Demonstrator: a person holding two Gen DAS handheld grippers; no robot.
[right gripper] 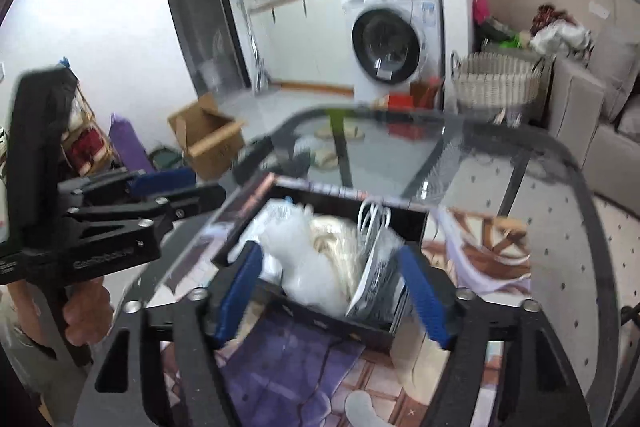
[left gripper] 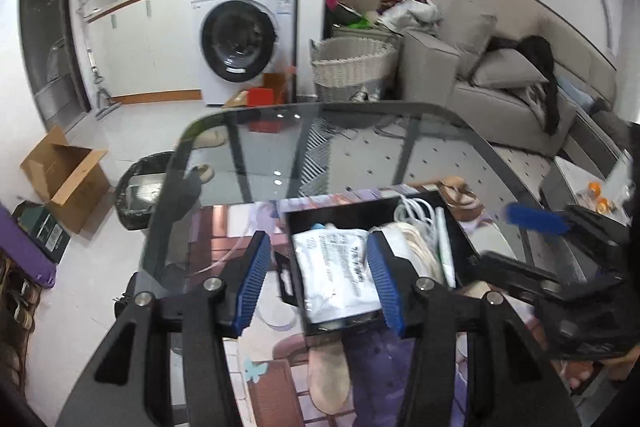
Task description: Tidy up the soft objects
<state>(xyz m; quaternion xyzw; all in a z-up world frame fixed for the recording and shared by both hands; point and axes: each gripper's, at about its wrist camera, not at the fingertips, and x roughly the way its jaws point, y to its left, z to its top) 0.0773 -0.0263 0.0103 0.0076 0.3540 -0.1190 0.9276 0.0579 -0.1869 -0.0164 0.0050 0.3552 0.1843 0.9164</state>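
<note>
A black open box (left gripper: 296,223) (right gripper: 416,223) stands on a printed mat on the glass table. It holds a white plastic packet (left gripper: 336,267) (right gripper: 308,267), a cream bundle (left gripper: 416,247) (right gripper: 340,239) and white cables (left gripper: 416,211) (right gripper: 374,219). My left gripper (left gripper: 320,281) is open above the box's near left part, empty; it also shows at the left of the right wrist view (right gripper: 176,187). My right gripper (right gripper: 332,295) is open over the box's near edge, empty; it also shows at the right of the left wrist view (left gripper: 536,239).
The glass table (left gripper: 360,143) has a rounded far edge. The printed mat (right gripper: 288,367) covers its near part. Beyond are a washing machine (left gripper: 244,35), a wicker basket (left gripper: 352,67), a sofa (left gripper: 520,83), a cardboard box (left gripper: 64,179) and a black bin (left gripper: 140,195).
</note>
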